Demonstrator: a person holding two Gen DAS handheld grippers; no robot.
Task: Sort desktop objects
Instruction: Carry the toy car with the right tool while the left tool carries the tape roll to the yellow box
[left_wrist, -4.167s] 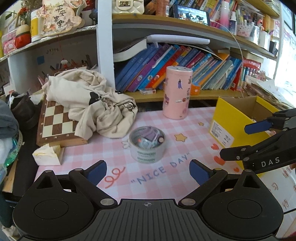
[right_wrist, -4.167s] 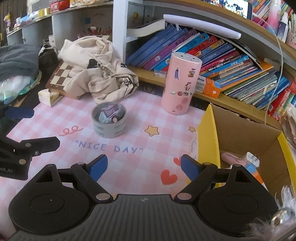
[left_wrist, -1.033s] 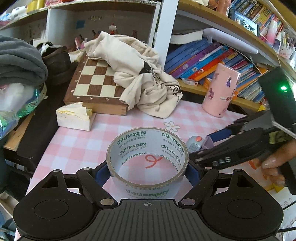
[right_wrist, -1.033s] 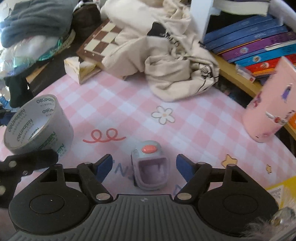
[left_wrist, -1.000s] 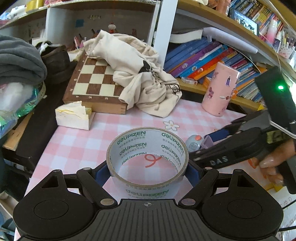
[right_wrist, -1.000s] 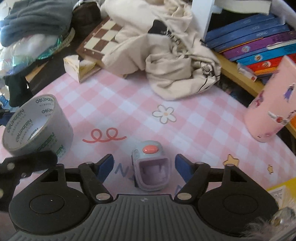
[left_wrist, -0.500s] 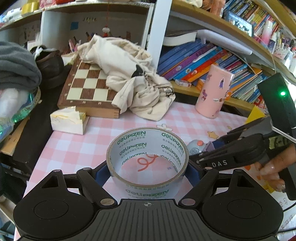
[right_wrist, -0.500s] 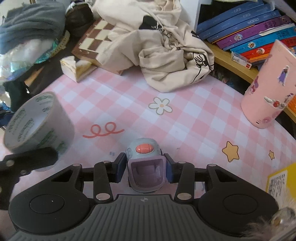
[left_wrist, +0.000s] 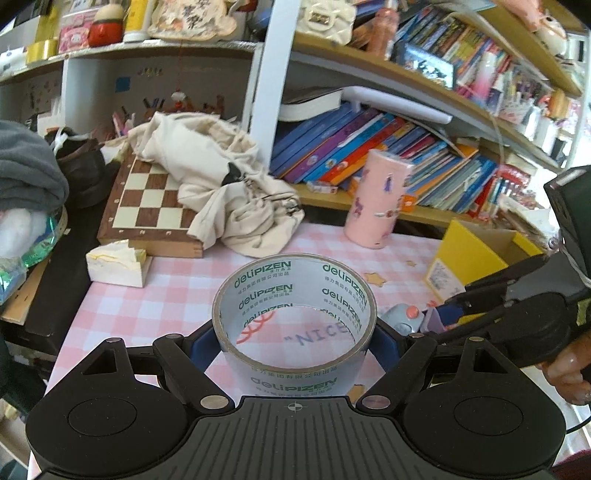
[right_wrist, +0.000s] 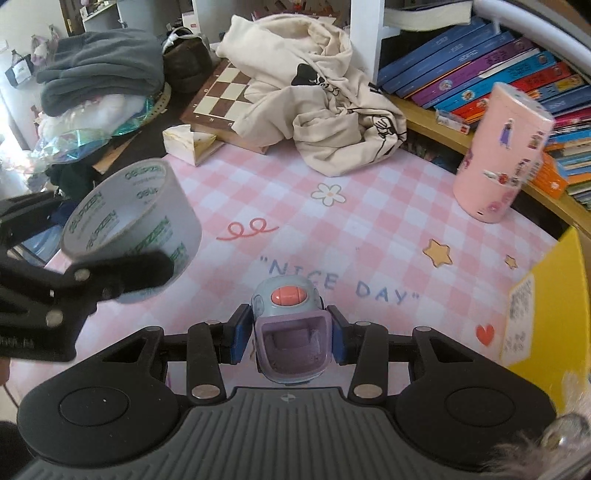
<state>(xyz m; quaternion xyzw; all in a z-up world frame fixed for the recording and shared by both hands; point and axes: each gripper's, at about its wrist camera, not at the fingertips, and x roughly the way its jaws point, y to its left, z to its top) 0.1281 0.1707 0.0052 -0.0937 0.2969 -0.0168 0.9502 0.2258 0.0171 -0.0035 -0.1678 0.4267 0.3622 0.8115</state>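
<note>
In the left wrist view the left gripper (left_wrist: 294, 341) pinches the tape roll (left_wrist: 294, 314) across its outer wall, lifted above the pink checked mat (left_wrist: 155, 295); a stiff, light ring, probably best squeezed gently on the sides. In the right wrist view the right gripper (right_wrist: 289, 335) clamps the small lilac toy (right_wrist: 290, 332) by its flanks, a hard, smooth, perhaps slippery shell, near the yellow box (right_wrist: 554, 295)

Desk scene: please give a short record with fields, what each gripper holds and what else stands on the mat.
left gripper: shut on tape roll, held off the mat
right gripper: shut on small toy, orange button on top
mat: pink checked, reads "NICE DAY"
pink cylinder: upright on mat
yellow box: open, at mat's right
</note>
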